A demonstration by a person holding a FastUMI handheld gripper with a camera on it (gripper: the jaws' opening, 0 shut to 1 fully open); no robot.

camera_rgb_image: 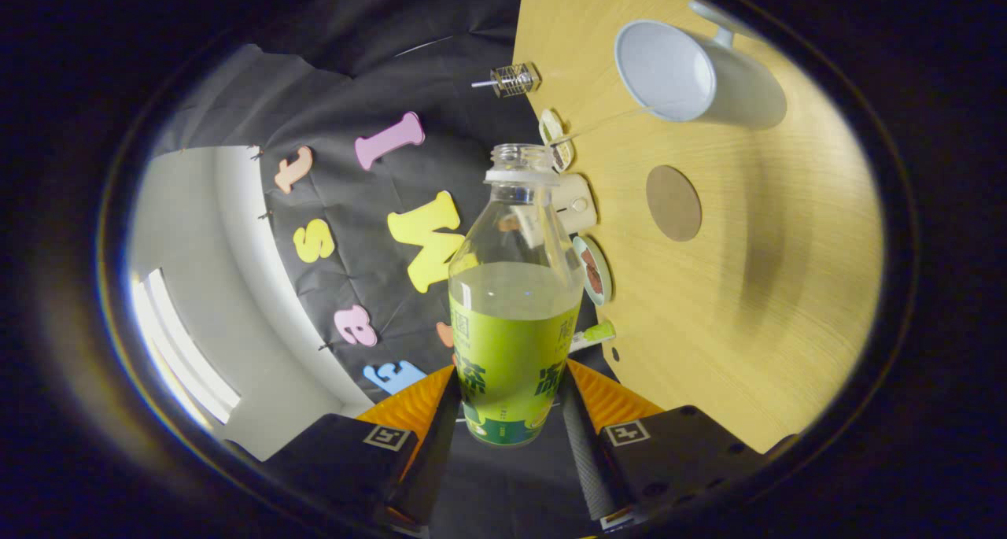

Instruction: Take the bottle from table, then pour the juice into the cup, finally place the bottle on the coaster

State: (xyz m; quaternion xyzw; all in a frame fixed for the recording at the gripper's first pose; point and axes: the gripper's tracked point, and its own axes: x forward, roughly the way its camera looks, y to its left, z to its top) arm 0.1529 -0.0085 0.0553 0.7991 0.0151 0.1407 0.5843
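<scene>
Nearest the camera, the tongs (511, 413) pinched the bottle (513, 319) by its lower body, one finger pressed against each side of the green label. That bottle stood between the fingers and reached away from the camera toward twelve o'clock, with its mouth open and no cap on it. Clear plastic showed in its upper half, and pale juice filled it up to about the top edge of the label. The whole view was rolled over, so the wooden worktop (755, 319) rose like a wall from about one to five o'clock of the bottle. A round brown coaster (673, 203) lay flat on the worktop at about two o'clock from the bottle's neck, well apart from it. Farther out, at about one o'clock, a white cup (692, 71) sat on the worktop with its open mouth turned toward the camera and its handle on the far side. It looked empty, though the inside was pale and hard to read. Along the worktop's edge, just beyond the bottle at one to three o'clock, sat several small items: a clear ribbed piece (515, 79), a cream-coloured box (574, 202), a round dish (593, 269) with something dark in it, and a small green and white piece (592, 335). Black cloth (354, 287) hung behind the bottle from about nine to twelve o'clock.
</scene>
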